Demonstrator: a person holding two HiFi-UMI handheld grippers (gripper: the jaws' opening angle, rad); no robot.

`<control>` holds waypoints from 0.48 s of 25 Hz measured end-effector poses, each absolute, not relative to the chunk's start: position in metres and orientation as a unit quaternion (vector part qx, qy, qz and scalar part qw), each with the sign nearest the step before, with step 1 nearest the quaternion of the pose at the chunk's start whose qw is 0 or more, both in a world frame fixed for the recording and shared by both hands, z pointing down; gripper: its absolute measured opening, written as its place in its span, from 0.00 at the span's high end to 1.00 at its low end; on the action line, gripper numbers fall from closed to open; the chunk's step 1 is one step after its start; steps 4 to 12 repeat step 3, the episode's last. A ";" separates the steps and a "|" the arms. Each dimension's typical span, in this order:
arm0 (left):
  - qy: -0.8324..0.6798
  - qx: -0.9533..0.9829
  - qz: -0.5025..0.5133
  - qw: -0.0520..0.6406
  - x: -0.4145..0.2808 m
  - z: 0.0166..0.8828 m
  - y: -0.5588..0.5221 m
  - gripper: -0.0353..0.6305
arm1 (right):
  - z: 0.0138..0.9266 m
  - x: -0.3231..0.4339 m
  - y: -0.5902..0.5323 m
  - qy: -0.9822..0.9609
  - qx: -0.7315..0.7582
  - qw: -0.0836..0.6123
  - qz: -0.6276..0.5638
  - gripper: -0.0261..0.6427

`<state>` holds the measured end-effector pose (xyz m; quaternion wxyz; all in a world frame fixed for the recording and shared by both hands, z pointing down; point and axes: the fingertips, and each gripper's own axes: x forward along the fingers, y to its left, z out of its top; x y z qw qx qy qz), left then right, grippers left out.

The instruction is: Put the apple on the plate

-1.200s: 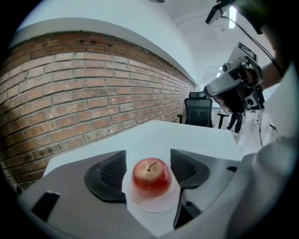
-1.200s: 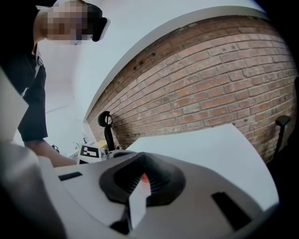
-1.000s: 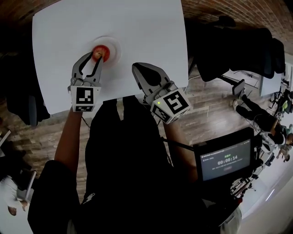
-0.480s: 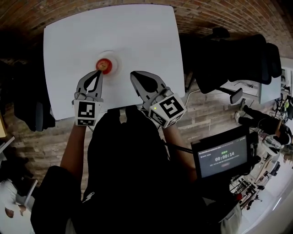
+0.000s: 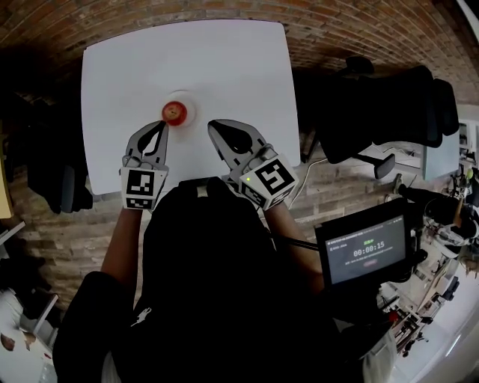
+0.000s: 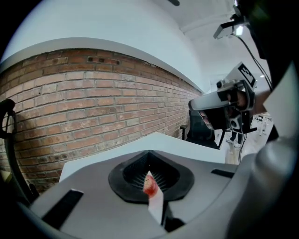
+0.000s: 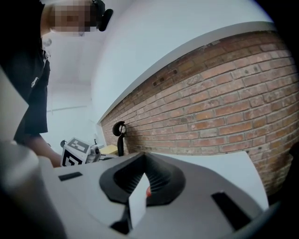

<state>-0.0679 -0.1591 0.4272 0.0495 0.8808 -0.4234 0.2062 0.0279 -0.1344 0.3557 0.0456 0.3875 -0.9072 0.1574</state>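
The apple [image 5: 174,112] sits on the small plate [image 5: 191,110] on the white table [image 5: 224,67]. The left tool [image 5: 159,126] and right tool [image 5: 215,126] hover nearby, both closed and empty. The apple is probably firm, smooth and fairly heavy, so it would be best gripped across its widest part.

We look down on a white table [image 5: 217,67] set against a red brick wall [image 5: 344,22], wood plank floor [image 5: 60,232] on both sides of us, black office chairs [image 5: 389,97] to our right, a plain white upper wall [image 6: 117,23] above the bricks, bright even light
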 end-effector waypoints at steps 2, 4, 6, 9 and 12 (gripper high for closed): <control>-0.424 0.880 0.208 0.048 -0.070 0.425 -0.154 0.94 | 0.352 0.028 -0.132 -0.908 0.388 0.045 0.155 0.96; -0.424 0.880 0.209 0.047 -0.070 0.424 -0.152 0.94 | 0.351 0.028 -0.130 -0.908 0.388 0.044 0.154 0.96; -0.424 0.880 0.209 0.047 -0.070 0.424 -0.152 0.94 | 0.351 0.028 -0.130 -0.908 0.388 0.044 0.154 0.96; -0.424 0.880 0.209 0.047 -0.070 0.424 -0.152 0.94 | 0.351 0.028 -0.130 -0.908 0.388 0.044 0.154 0.96; -0.424 0.880 0.209 0.047 -0.070 0.424 -0.152 0.94 | 0.351 0.028 -0.130 -0.908 0.388 0.044 0.154 0.96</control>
